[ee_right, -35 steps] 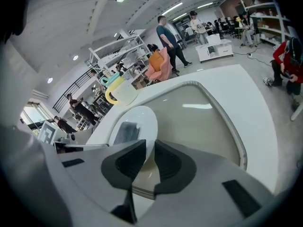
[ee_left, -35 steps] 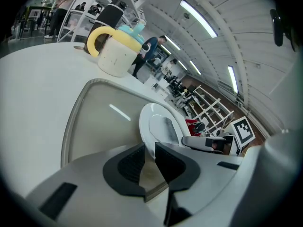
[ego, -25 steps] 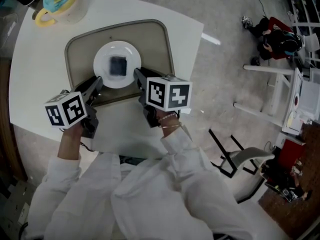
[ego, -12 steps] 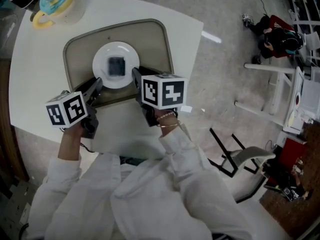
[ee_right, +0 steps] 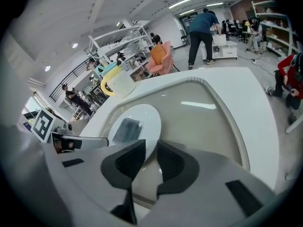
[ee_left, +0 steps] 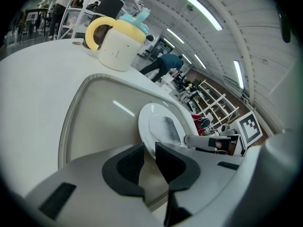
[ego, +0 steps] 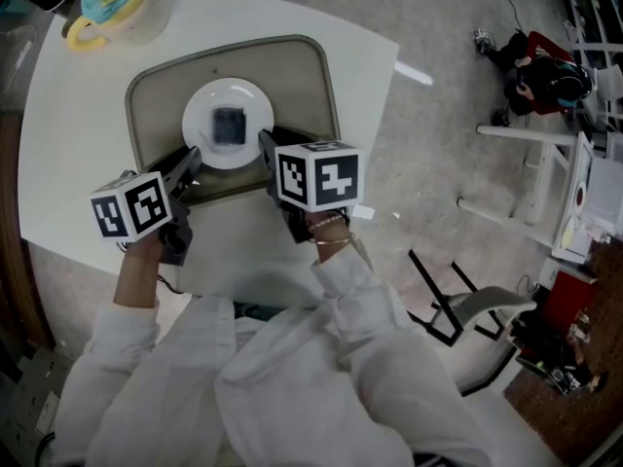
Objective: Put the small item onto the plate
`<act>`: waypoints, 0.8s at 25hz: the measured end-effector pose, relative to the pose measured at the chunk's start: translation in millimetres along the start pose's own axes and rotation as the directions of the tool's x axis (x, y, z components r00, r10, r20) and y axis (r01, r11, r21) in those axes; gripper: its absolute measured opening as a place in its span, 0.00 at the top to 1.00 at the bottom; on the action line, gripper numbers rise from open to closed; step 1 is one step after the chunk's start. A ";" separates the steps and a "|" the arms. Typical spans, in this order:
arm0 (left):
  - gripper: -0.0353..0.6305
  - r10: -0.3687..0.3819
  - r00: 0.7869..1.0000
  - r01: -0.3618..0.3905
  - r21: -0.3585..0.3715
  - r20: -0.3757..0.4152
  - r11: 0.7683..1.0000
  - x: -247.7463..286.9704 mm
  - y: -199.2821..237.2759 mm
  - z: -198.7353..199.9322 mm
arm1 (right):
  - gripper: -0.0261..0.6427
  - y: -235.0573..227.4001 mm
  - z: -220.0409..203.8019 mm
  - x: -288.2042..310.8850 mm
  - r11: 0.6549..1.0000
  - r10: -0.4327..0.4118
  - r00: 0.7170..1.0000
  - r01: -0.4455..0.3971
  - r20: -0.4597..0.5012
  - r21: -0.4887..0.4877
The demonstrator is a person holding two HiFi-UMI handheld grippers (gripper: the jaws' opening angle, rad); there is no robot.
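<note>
Head view with both gripper views; the person in white sleeves [ego: 292, 377] stands at a white table [ego: 68, 144].

Change from one second ago: the marker cube [ego: 316, 175] on the right gripper [ego: 265, 142] has rolled slightly and now shows its faces more squarely to the head camera. The left gripper [ego: 192, 158] sits where it was. Plate, item and tray lie as before.

Task object: the small grey item [ego: 229, 126] lies on the middle of the round white plate [ego: 200, 115]. From above it reads as a dark, squarish, flat patch with soft edges. In the right gripper view it appears as a grey rectangle with a slightly uneven surface, lying flat and touching nothing but the plate. What it is made of cannot be told. The plate stands inside a beige tray [ego: 311, 76] with rounded corners and a raised rim, in its far half.

Grippers: the two flank the plate's near edge, left gripper at its left, right gripper at its right, both pointing down towards it. In each gripper view the dark pads stand a narrow gap apart. The plate's rim shows in line with that gap and tray surface shows through it; neither pair clamps anything.

Surroundings: a pale cup with a yellow handle and a blue lid [ego: 112, 3] stands at the table's far left corner, well apart from the tray.
</note>
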State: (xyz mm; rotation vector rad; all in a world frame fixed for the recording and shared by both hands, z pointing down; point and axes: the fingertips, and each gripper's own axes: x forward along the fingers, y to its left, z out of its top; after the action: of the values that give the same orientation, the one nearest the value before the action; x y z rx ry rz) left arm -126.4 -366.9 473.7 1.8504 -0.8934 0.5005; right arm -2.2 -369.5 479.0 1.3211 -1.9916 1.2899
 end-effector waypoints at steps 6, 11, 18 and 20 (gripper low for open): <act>0.85 0.003 1.000 -0.003 0.014 0.005 1.000 -1.6 -1.6 0.5 | 0.86 0.1 -0.9 -2.4 0.999 0.004 1.000 -0.003 0.012 -0.033; 0.85 0.013 1.000 -0.013 0.016 0.016 1.000 -2.6 1.1 0.4 | 0.84 -2.0 -3.1 -2.6 0.995 -0.025 1.000 0.026 0.015 -0.097; 0.85 0.013 0.999 -0.013 -0.013 0.041 1.000 -6.4 0.0 -2.8 | 0.84 -0.3 -6.2 -7.8 0.993 -0.033 0.999 0.034 0.014 -0.117; 0.85 0.010 0.999 -0.009 -0.017 0.049 1.000 -9.3 -2.1 -3.7 | 0.84 1.2 -11.5 -9.8 0.993 -0.022 1.000 0.022 0.008 -0.119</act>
State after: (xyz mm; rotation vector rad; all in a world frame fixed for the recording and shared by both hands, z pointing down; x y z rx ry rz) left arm -130.6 -359.7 467.8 1.8510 -0.9375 0.4539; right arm -0.3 -354.7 476.7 1.2894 -2.0197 1.1391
